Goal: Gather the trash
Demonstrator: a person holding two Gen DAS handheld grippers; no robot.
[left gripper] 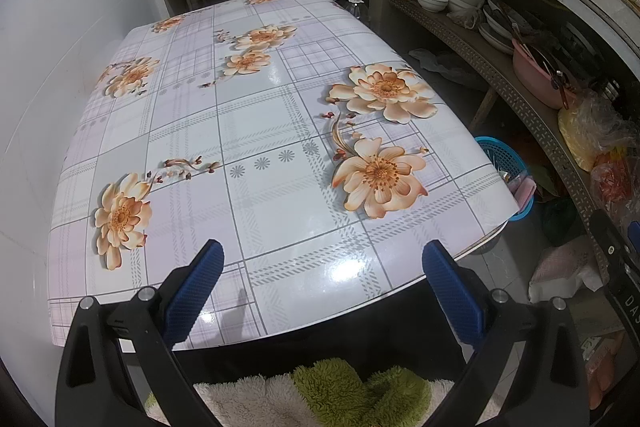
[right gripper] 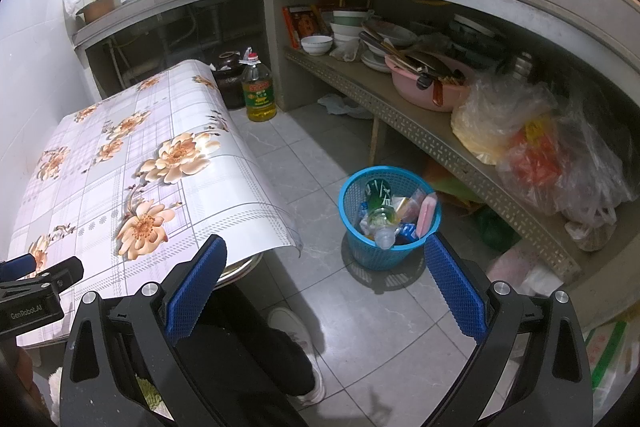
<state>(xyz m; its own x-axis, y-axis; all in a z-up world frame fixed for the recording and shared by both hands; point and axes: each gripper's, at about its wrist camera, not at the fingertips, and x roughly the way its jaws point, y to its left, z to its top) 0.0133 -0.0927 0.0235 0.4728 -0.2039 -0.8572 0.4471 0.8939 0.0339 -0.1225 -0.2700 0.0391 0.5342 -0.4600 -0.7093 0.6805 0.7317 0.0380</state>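
A blue mesh waste basket (right gripper: 368, 255) stands on the tiled floor to the right of the table; it holds a green bottle (right gripper: 378, 201), a pink flat item (right gripper: 426, 215) and wrappers. Its rim (left gripper: 496, 151) peeks past the table's right edge in the left wrist view. My right gripper (right gripper: 324, 287) is open and empty, above the floor just in front of the basket. My left gripper (left gripper: 322, 287) is open and empty, over the near edge of the table with the flowered cloth (left gripper: 256, 131). No loose item lies on the cloth.
A low shelf (right gripper: 440, 143) on the right carries bowls, a pink basin (right gripper: 424, 87) and plastic bags (right gripper: 540, 143). An oil bottle (right gripper: 259, 87) and a dark jar (right gripper: 230, 77) stand on the floor beyond the table. A person's leg and white shoe (right gripper: 300, 343) are below my right gripper.
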